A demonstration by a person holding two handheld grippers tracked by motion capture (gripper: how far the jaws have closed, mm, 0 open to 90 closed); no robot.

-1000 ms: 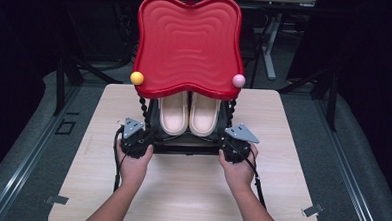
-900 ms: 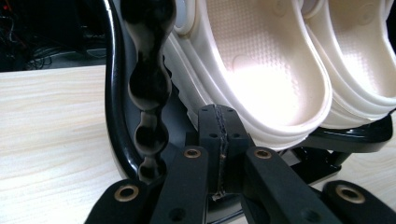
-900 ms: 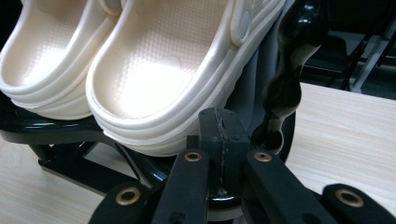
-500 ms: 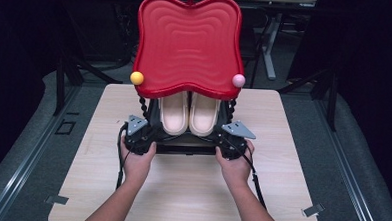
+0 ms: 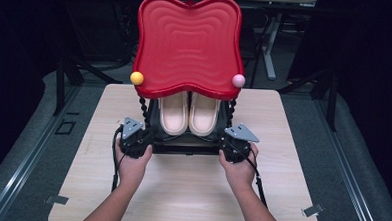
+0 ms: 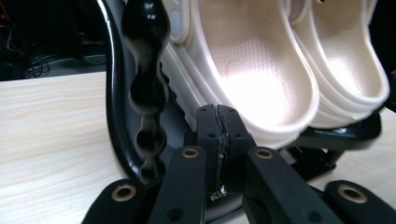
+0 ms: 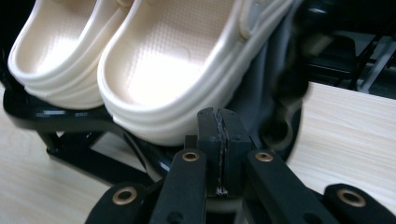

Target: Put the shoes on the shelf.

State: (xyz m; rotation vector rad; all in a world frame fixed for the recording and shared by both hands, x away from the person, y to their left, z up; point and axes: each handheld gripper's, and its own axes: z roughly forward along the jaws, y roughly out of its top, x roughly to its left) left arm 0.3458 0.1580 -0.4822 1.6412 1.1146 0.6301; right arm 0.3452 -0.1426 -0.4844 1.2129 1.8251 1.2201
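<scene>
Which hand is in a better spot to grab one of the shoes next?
Neither clearly wins. The left gripper sits by the left shoe, the right gripper by the right shoe. Both are shut at the rack, and each would probably take its nearest shoe.

- No text, label, brand, number or sign can be read anywhere in these views.
- The cream slippers [image 6: 261, 70], the red tray top [image 5: 188, 42] and the desk [image 5: 190, 190] bear no legible marking.
</scene>
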